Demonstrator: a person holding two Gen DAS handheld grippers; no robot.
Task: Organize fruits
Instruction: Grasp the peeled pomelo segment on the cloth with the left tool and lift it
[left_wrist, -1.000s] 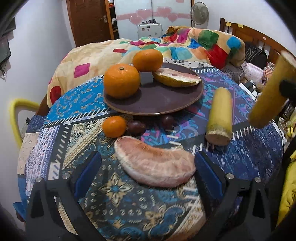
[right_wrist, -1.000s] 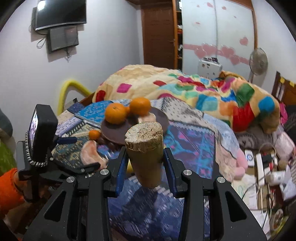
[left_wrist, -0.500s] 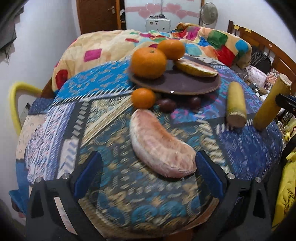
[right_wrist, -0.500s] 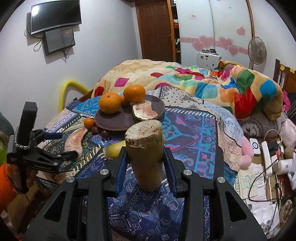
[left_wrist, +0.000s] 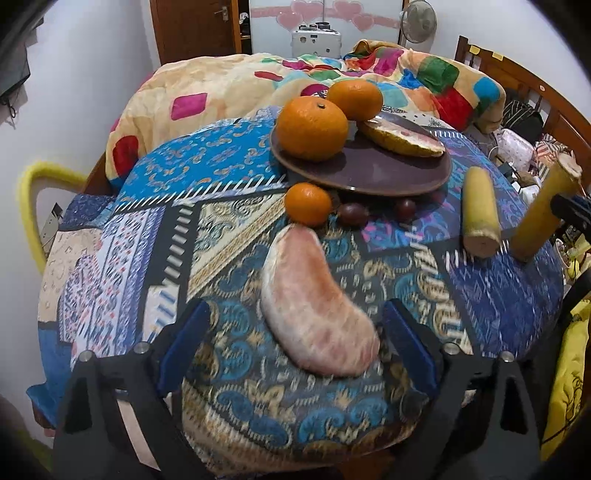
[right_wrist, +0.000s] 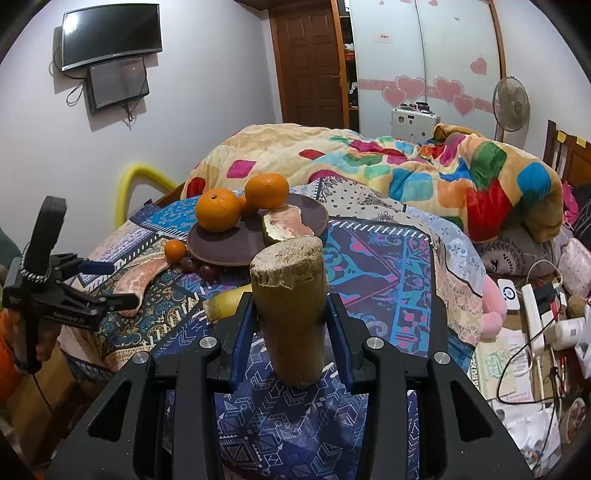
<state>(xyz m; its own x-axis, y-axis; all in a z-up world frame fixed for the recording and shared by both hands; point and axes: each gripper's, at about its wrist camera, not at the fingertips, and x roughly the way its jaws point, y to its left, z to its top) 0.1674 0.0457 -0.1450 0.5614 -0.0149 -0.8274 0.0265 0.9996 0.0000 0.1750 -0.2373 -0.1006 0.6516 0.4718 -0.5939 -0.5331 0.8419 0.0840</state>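
The worktop (left_wrist: 229, 236) had a busy blue, navy and beige patchwork cloth. Plate (left_wrist: 388, 173) was dark brown, oranges (left_wrist: 312, 127) bright orange, the pomelo slice (left_wrist: 314, 314) pale pink. Blanket (right_wrist: 424, 173) behind was cream with multicoloured squares.

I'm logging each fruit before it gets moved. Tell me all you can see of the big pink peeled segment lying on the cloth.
The pink segment is a large, curved, peeled citrus wedge, pale pink with a whitish membrane. It lies flat on the patterned tablecloth, its narrow tip beside the small orange. It sits between the blue fingers of the left gripper, which have just been closing; no pad clearly presses it yet.
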